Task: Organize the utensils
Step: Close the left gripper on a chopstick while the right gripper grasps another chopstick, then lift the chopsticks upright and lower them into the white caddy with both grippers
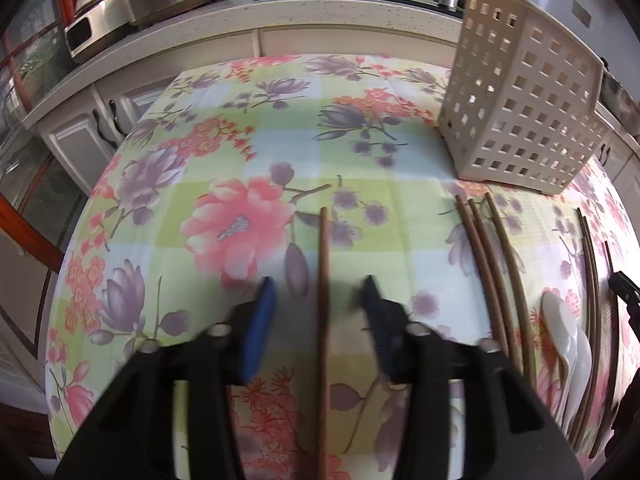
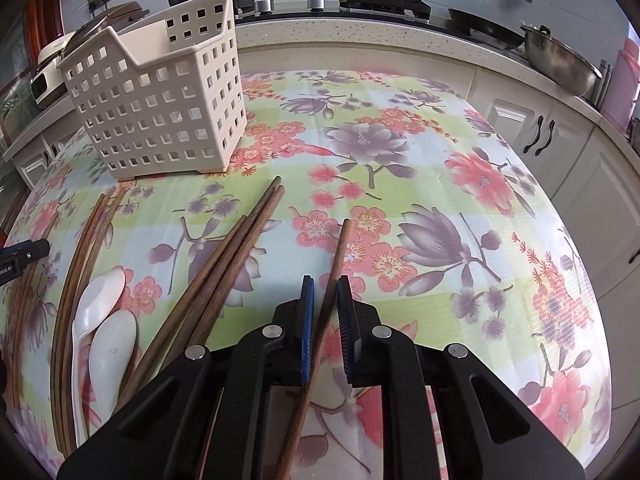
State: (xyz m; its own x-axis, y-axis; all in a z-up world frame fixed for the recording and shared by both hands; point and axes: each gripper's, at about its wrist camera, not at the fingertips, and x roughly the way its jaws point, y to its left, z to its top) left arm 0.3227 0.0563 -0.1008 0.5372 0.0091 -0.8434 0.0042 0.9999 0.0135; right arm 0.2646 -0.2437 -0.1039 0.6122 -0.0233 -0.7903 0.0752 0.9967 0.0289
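Note:
A single brown chopstick lies on the floral table, running straight between the blue pads of my left gripper. The pads stand apart from it on both sides, so that gripper is open. My right gripper straddles another lone chopstick. Its jaws are narrow; the right pad is at the stick, and a sliver of cloth shows by the left pad. A cream perforated basket stands upright at the back. Two white spoons lie between the grippers.
Three chopsticks lie together in front of the basket, and more chopsticks lie beside the spoons. Behind the table runs a counter with pots, a wok, a rice cooker and a stove.

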